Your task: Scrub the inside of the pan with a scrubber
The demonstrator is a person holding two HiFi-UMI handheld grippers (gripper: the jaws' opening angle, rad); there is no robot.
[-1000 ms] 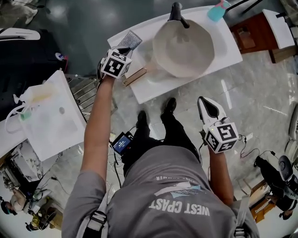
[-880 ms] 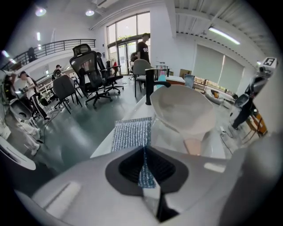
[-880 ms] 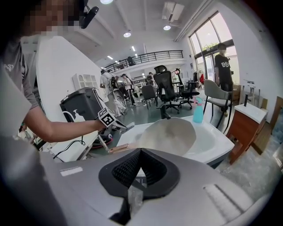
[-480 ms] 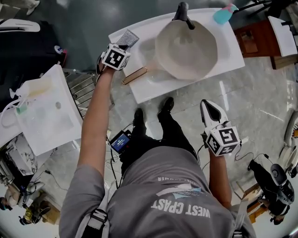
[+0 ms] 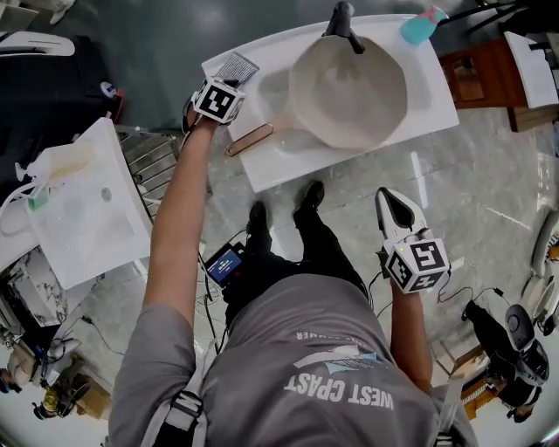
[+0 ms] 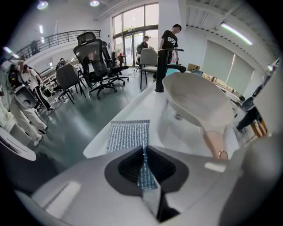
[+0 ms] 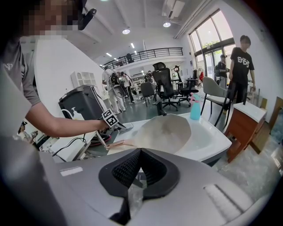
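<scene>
A pale pan (image 5: 348, 87) rests in the white sink (image 5: 437, 96), its wooden handle (image 5: 249, 140) pointing to the front left. A silver mesh scrubber (image 5: 236, 66) lies on the sink's left corner. My left gripper (image 5: 229, 83) is on its near edge. In the left gripper view a strip of the scrubber (image 6: 128, 134) runs between the jaws of the left gripper (image 6: 143, 165), which are nearly together and opening. The pan (image 6: 199, 99) is to its right. My right gripper (image 5: 393, 205) hangs low over the floor, shut with nothing in it (image 7: 139, 170), facing the pan (image 7: 163, 132).
A black faucet (image 5: 341, 22) stands behind the pan, with a teal bottle (image 5: 417, 26) at the back right. A white table (image 5: 87, 209) is at the left and a wooden cabinet (image 5: 476, 70) at the right. Office chairs (image 6: 95, 62) and people fill the room beyond.
The left gripper has crept a little further onto the scrubber at the sink's corner. The right gripper has stayed low at the person's side.
</scene>
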